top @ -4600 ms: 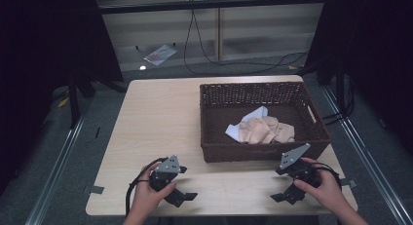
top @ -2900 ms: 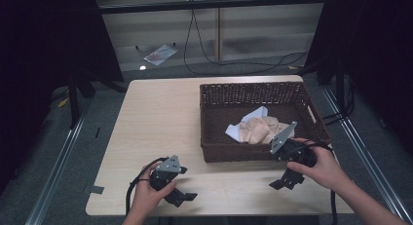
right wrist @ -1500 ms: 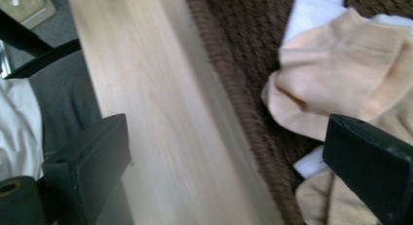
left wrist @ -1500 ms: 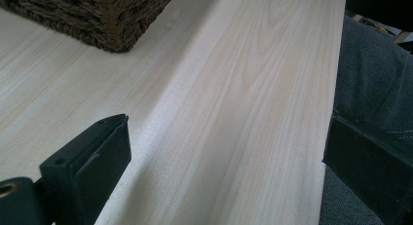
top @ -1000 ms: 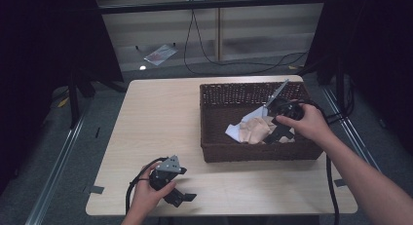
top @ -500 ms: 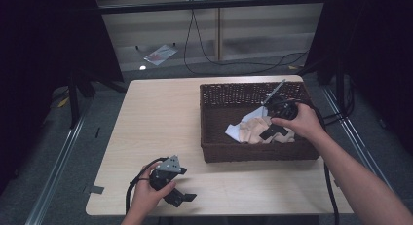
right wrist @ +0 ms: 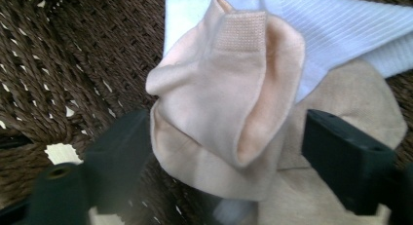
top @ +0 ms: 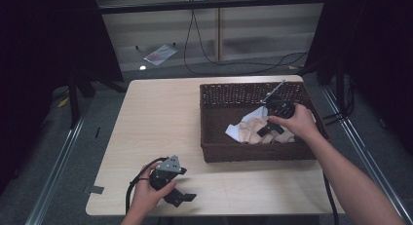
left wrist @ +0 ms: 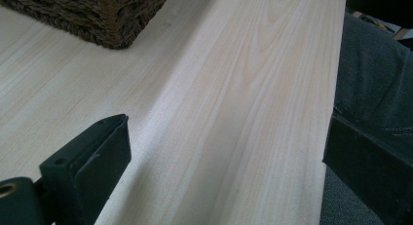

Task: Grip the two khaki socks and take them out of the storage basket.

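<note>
Closing right gripper (right wrist: 221, 152) straddles peach sock (right wrist: 224, 108), basket wall (top: 253, 151) near.

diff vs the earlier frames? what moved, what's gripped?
The right gripper went from the table's near edge forward into the wicker basket and down onto the pile of socks. Its fingers have just been closing around a peach sock, the left one touching it, the right one not yet. The left gripper stayed put on the table, open; the basket did not shift.
</note>
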Demonstrator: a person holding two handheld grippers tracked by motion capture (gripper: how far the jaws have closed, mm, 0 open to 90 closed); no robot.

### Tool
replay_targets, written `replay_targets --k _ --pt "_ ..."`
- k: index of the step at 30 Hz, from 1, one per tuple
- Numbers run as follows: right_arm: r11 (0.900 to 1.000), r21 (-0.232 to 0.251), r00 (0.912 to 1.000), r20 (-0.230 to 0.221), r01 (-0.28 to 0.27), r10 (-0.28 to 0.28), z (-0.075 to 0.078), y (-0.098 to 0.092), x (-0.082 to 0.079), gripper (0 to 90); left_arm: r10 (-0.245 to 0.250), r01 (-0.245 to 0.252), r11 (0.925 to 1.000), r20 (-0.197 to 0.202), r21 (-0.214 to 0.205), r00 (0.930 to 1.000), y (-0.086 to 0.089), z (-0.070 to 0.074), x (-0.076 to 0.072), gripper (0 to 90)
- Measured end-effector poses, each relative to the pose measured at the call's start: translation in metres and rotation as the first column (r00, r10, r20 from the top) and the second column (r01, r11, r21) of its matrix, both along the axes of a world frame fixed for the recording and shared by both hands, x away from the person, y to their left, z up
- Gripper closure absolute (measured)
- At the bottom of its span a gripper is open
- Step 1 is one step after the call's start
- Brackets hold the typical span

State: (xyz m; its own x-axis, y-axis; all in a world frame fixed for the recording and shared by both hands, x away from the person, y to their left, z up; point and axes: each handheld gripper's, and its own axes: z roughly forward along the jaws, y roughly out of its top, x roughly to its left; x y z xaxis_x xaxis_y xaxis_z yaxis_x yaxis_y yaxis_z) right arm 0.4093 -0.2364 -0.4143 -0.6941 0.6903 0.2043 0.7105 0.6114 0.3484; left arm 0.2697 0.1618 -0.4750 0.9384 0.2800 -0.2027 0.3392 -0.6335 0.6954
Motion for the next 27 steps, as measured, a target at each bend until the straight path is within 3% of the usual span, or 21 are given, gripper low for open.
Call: replay_targets --k 5,7,8,9,10,11,12,13,16,20,27 --pt "0.9998 0.007 0.9997 -0.021 0.016 -0.016 -0.002 0.001 0.002 29.8 0.004 -0.004 1.0000 -0.006 -0.001 1.0000 -0.001 0.000 0.000 3.1" --pt "0.9998 -0.001 0.9993 -0.032 0.020 -0.021 -0.004 0.002 0.003 34.7 0.002 -0.002 1.0000 -0.002 0.000 1.0000 -0.001 0.000 0.000 3.2" --pt "0.9996 -0.002 0.9986 -0.045 0.027 -0.027 -0.006 0.003 0.003 41.9 0.003 -0.003 1.0000 0.000 0.004 1.0000 -0.001 0.001 0.000 3.2" --pt "0.9996 -0.002 0.9986 -0.045 0.027 -0.027 -0.006 0.003 0.003 41.9 0.006 -0.006 1.0000 -0.001 0.000 1.0000 0.000 0.001 0.000 3.2" --pt "0.9995 -0.010 0.9987 -0.040 0.030 -0.031 -0.007 0.003 0.004 50.1 0.008 -0.008 1.0000 0.002 -0.006 1.0000 0.000 0.001 0.000 3.2" --pt "0.9995 -0.010 0.9987 -0.040 0.030 -0.031 -0.007 0.003 0.004 50.1 0.008 -0.008 1.0000 0.002 -0.006 1.0000 0.000 0.001 0.000 3.2" --pt "0.9992 -0.011 0.9979 -0.051 0.039 -0.039 -0.007 0.004 0.003 62.8 0.008 -0.008 1.0000 0.001 -0.004 1.0000 0.000 0.001 0.000 3.2" --pt "0.9992 -0.011 0.9979 -0.051 0.039 -0.039 -0.007 0.004 0.003 62.8 0.007 -0.007 1.0000 0.002 0.000 1.0000 0.000 0.001 0.000 3.2" --pt "0.9992 0.000 0.9988 -0.029 0.039 -0.039 -0.002 0.001 0.000 87.6 0.006 -0.006 1.0000 0.001 -0.004 1.0000 0.000 0.001 0.000 3.2" --pt "0.9989 0.019 0.9980 -0.049 0.042 -0.041 0.003 -0.002 -0.001 88.2 0.010 -0.010 0.9999 0.003 0.002 0.9999 0.001 0.001 0.000 3.2" --pt "0.9994 0.017 0.9993 -0.022 0.029 -0.029 0.032 -0.006 -0.004 88.2 0.005 -0.005 1.0000 -0.001 -0.003 1.0000 -0.001 0.000 0.000 3.1"
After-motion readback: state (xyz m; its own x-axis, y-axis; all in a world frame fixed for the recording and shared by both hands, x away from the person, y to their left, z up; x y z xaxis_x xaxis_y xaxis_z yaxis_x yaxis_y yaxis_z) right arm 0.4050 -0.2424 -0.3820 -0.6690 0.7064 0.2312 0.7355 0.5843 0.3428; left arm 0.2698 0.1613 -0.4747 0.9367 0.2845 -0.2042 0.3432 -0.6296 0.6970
